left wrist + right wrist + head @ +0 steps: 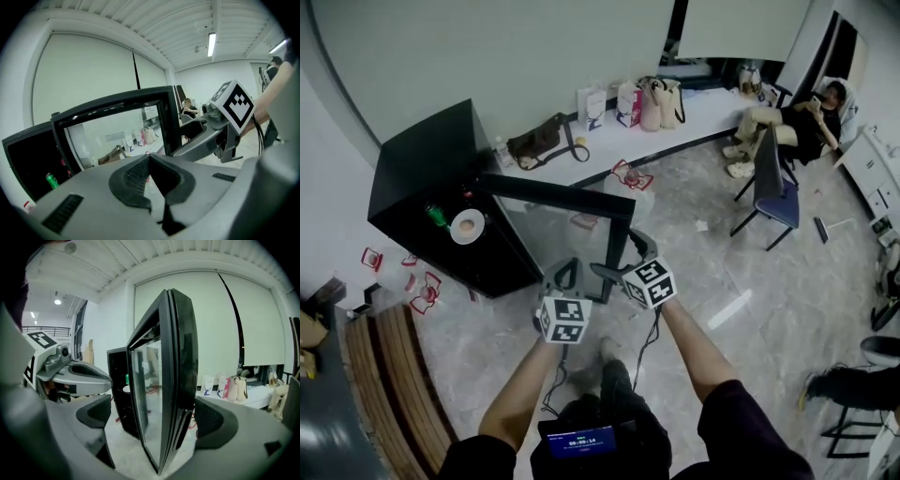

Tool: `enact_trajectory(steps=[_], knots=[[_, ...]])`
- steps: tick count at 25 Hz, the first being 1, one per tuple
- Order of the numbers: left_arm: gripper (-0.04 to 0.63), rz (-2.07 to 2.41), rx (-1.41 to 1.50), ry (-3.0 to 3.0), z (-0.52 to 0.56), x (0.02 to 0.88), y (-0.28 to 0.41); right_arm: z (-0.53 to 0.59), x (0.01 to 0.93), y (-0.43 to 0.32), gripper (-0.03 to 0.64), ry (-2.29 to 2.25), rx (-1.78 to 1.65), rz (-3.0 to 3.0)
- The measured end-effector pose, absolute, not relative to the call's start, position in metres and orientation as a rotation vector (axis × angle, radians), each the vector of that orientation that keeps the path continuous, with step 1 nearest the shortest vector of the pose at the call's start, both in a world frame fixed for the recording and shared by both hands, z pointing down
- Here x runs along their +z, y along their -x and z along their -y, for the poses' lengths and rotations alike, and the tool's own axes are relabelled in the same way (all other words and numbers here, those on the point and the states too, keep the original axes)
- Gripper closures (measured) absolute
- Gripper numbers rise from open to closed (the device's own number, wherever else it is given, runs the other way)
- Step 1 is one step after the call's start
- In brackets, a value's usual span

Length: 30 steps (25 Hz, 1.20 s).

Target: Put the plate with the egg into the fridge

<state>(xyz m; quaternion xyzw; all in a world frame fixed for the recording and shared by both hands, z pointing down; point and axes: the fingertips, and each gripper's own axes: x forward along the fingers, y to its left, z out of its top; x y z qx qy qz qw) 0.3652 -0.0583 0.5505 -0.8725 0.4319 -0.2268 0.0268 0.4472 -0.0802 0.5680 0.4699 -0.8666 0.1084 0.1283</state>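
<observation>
The black fridge (422, 178) stands open at the left, and its glass door (562, 220) is swung out toward me. On a shelf inside rests the white plate with the egg (468, 226), which also shows small in the right gripper view as the plate (125, 389) behind the glass. My right gripper (621, 258) is open, its jaws wide apart on either side of the door's free edge (171, 380). My left gripper (565, 269) hangs just left of it, shut with nothing in it (149, 158), in front of the door (117, 126).
A green can (438, 216) sits in the fridge beside the plate. A white counter (675, 127) with several bags runs along the back wall. A person sits at the far right behind a blue chair (773, 192). A wooden bench (389, 394) lies at the lower left.
</observation>
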Motion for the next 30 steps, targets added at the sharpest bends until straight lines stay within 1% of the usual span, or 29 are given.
enact_trajectory(steps=[2, 4, 5, 9, 10, 16, 23, 30], knots=[[0.586, -1.338, -0.689, 2.697, 0.035, 0.549, -0.354, 0.050, 0.567, -0.435, 0.065, -1.351, 0.312, 2.533], [0.586, -1.356, -0.679, 2.695, 0.015, 0.548, -0.342, 0.018, 0.565, -0.430, 0.124, -1.341, 0.286, 2.550], [0.586, -1.369, -0.675, 2.694, 0.007, 0.547, -0.336, 0.003, 0.566, -0.434, 0.189, -1.353, 0.263, 2.545], [0.586, -1.456, -0.659, 2.683, -0.022, 0.545, -0.313, -0.029, 0.577, -0.468, 0.575, -1.503, 0.243, 2.446], [0.586, -1.484, -0.649, 2.676, -0.029, 0.545, -0.309, -0.031, 0.579, -0.469, 0.609, -1.510, 0.248, 2.434], [0.586, -1.664, -0.589, 2.607, -0.063, 0.538, -0.279, -0.020, 0.553, -0.398, 0.609, -1.318, 0.175, 2.587], [0.586, -1.805, -0.559, 2.506, -0.098, 0.528, -0.228, -0.050, 0.547, -0.330, 0.611, -1.173, 0.200, 2.727], [0.586, -1.882, -0.559, 2.423, -0.114, 0.516, -0.159, -0.075, 0.540, -0.219, 0.611, -0.984, 0.187, 2.804]])
